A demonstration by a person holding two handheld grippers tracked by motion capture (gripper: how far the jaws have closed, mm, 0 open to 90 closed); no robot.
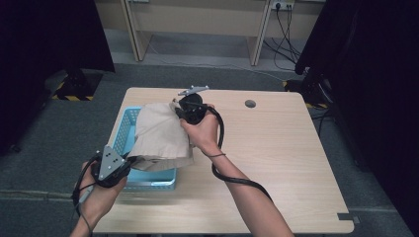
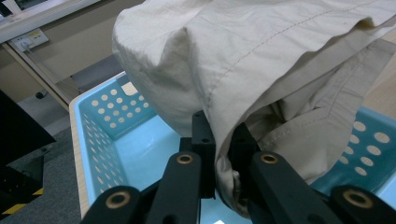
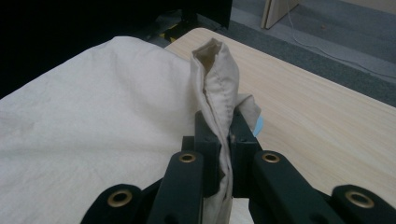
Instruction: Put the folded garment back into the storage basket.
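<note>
Nearest the person, the left gripper (image 1: 129, 163) is clamped tight on a bunched hem of the beige cloth (image 1: 160, 133), at the near edge of the blue basket (image 1: 124, 129); in the left gripper view the fabric is pinched between the black jaws with the perforated basket wall directly beneath. Just beyond the basket's far right corner, the right gripper (image 1: 179, 114) is closed just as firmly on a stitched seam of the same cloth, which stands up in a narrow fold between the jaws in the right gripper view. Held at two opposite edges, the cloth is stretched in a sagging sheet over the basket, covering most of it. That two-point hold likely serves to keep the fabric spread and under control, either for lowering it into the basket or lifting it clear; which of the two cannot be told.

The basket sits at the left side of the pale wood bench (image 1: 276, 148), whose surface to the basket's right is bare apart from a round cable hole (image 1: 250, 103). Beyond the basket lie grey carpet, a wooden desk frame with trailing cables, and dark curtains at both sides.
</note>
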